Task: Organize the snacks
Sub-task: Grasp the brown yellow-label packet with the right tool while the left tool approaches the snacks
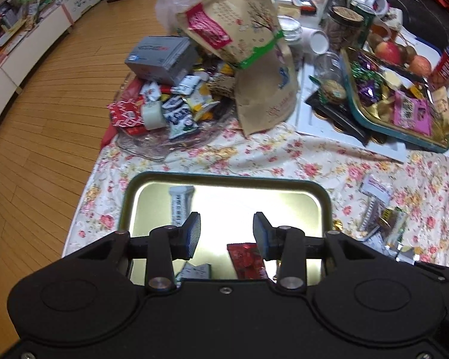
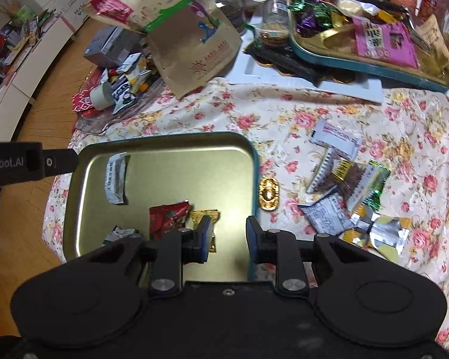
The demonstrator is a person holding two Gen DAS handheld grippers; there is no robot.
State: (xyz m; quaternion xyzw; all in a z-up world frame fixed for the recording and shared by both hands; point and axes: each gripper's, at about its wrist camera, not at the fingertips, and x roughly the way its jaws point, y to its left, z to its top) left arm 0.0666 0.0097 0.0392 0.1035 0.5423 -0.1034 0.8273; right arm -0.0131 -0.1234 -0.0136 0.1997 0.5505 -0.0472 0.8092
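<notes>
A shallow tin (image 1: 224, 177) (image 2: 164, 138) with a gold floor and dark green rim lies on the floral cloth. In it are a white sachet (image 1: 181, 203) (image 2: 115, 179), a red packet (image 1: 245, 257) (image 2: 167, 218), a small white packet (image 1: 196, 270) and a gold wrapper (image 2: 209, 216). My left gripper (image 1: 227, 234) hangs open over the tin, the red packet lying below its right finger. Over the tin's right half my right gripper (image 2: 229, 239) has a narrow empty gap between its pads; its left finger hides part of the gold wrapper. Loose snack packets (image 2: 344, 185) (image 1: 380, 209) and a gold ingot sweet (image 2: 268, 193) lie to the tin's right.
Behind the tin, a glass plate (image 1: 152, 149) is heaped with snacks, with a grey box (image 1: 161, 56) and brown paper bags (image 1: 263, 95) over it. A teal tray (image 1: 404, 140) of sweets, jars and fruit stand at the back right. The table edge and wood floor (image 1: 45, 119) are to the left.
</notes>
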